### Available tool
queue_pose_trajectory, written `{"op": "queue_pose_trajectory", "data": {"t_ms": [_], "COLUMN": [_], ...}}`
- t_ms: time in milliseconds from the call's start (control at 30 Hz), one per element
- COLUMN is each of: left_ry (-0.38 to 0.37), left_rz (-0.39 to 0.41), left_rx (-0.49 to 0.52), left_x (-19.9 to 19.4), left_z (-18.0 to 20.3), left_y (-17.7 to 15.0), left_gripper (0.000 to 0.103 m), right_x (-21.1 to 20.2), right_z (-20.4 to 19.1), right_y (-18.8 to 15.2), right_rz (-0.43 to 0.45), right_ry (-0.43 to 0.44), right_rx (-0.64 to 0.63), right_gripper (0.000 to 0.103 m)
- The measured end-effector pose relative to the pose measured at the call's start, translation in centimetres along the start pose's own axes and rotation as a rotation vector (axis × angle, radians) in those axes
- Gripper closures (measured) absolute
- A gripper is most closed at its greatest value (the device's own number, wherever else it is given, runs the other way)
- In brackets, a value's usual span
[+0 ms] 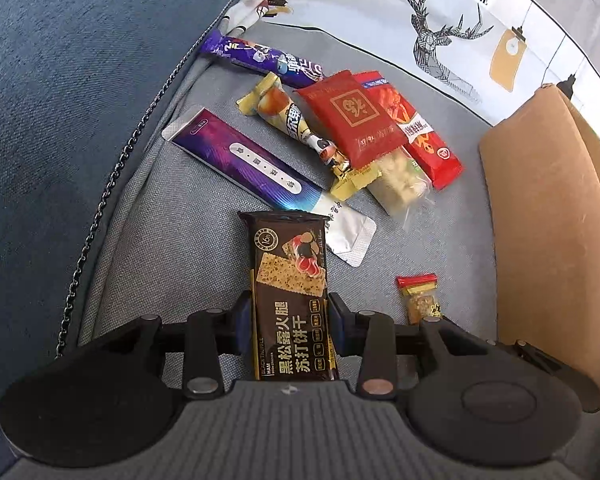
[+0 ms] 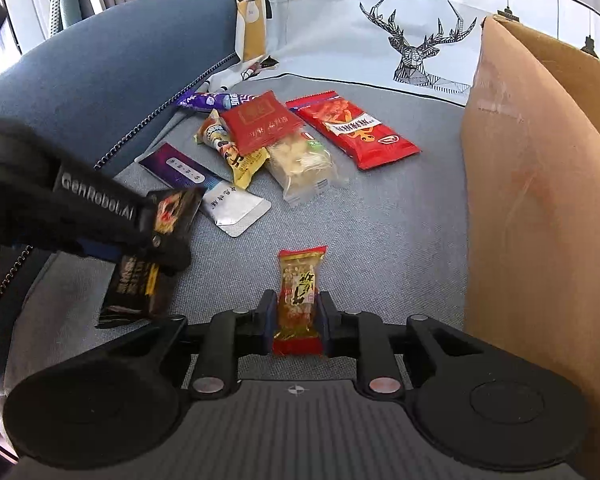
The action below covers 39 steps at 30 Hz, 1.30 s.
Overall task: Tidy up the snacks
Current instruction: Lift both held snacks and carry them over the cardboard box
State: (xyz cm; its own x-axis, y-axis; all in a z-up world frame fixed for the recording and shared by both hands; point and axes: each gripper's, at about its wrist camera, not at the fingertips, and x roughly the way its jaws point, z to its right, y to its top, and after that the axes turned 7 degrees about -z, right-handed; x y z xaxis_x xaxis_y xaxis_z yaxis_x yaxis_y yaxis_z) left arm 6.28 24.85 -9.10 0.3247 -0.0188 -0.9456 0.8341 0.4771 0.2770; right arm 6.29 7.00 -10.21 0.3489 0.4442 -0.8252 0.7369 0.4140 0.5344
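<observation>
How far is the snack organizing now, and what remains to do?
Done: nothing visibly stored; the cardboard box interior is hidden.
In hand: the left gripper clamps the black cracker pack; the right gripper has its jaws around the small candy.
Left: the purple bar, red pouch and their neighbours lie on the sofa.

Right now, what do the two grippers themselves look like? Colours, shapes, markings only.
Both match. The left gripper and right gripper each have a grey ribbed body, two round black discs at the sides, black linkage arms with silver and copper pivot pins, and blue pads inside black fingers. From the right wrist view, the left gripper's side carries white "GenRobot.AI" lettering. No cables or sleeves are visible.
</observation>
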Motion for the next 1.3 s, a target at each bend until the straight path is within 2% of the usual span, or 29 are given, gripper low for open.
{"op": "queue_pose_trajectory", "data": {"t_ms": [133,267,433,700,800,900,1100,1200,1300], "left_ry": [0.014,-0.020,-0.072,-0.131,-0.132,-0.134,-0.214,-0.242,-0.270], "left_rz": [0.005,0.029,0.095,0.219,0.274,0.333,0.396,0.413,0.420], "left_rx": [0.021,-0.002,-0.029,-0.065,-0.048,-0.033,-0.044,-0.020,0.006], "left_x": [0.0,-0.2,-2.0,-5.7,-7.0,-8.3,-9.8,-10.1,-10.2], "left_z": [0.4,0.3,0.1,0.2,0.8,1.5,3.6,5.4,7.3], "left_y": [0.2,0.4,-0.1,-1.9,-2.3,-2.5,-2.0,-1.7,-1.7], "left_gripper": [0.061,0.061,0.061,0.061,0.061,0.061,0.061,0.061,0.061], "right_x": [0.0,-0.3,-2.2,-6.9,-9.3,-12.4,-17.8,-18.2,-17.7], "right_z": [-0.2,-0.1,0.4,-0.4,0.2,1.6,6.9,10.1,12.7], "right_y": [-0.3,-0.3,-0.4,-1.4,-1.0,0.1,2.5,2.3,1.5], "right_rz": [0.008,0.035,0.101,0.222,0.281,0.348,0.475,0.493,0.452], "right_ry": [-0.012,-0.009,0.010,0.039,0.063,0.068,0.024,-0.015,-0.040], "right_rx": [-0.022,-0.019,0.000,-0.038,-0.022,-0.006,0.021,0.084,0.164], "right_gripper": [0.081,0.083,0.084,0.084,0.084,0.084,0.084,0.084,0.084]}}
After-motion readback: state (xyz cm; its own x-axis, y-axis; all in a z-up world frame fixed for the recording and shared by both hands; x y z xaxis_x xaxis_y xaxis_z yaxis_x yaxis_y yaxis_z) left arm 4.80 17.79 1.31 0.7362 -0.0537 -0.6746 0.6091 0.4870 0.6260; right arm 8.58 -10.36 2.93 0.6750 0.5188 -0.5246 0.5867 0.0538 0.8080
